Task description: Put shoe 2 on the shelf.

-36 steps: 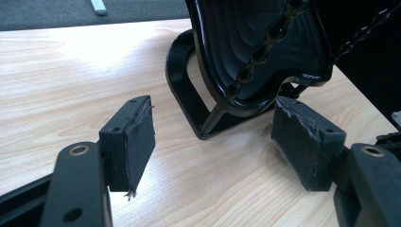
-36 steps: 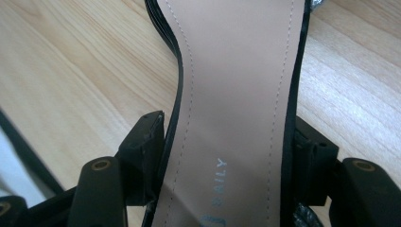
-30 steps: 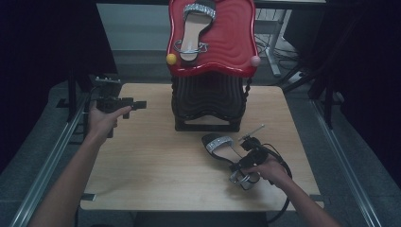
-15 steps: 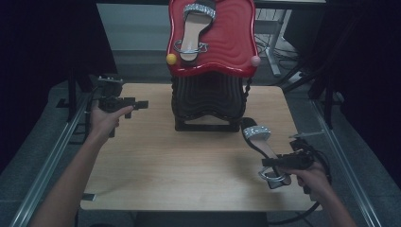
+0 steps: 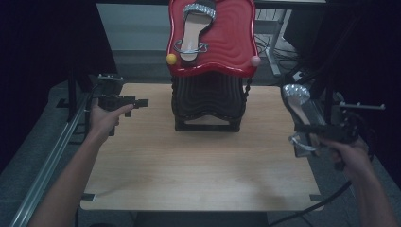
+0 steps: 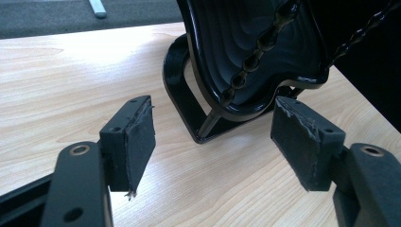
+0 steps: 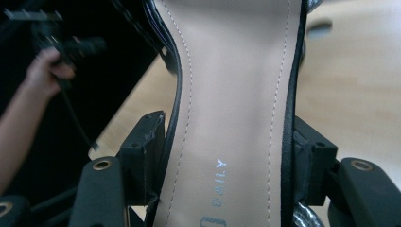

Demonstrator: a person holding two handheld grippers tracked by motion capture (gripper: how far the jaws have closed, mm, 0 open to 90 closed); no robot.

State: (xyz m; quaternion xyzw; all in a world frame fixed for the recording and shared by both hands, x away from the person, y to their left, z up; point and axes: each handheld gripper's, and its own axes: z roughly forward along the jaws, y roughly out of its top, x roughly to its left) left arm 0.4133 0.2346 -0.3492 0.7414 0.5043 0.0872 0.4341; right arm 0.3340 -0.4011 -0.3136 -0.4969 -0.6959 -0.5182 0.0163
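Right tongs (image 5: 316,137): clamped on the heel end of the sandal (image 5: 302,113), pads pressed against both its sides, lifted off the bench (image 5: 198,170).
Sandal: between the right tongs' pads, toe strap pointing away from the hand, insole up.
Left tongs (image 6: 213,142): wide apart, gripping nothing, above the bench.
Shoe stand (image 5: 208,101): just ahead of the left tongs, carrying the matching sandal (image 5: 194,30) on its red top.
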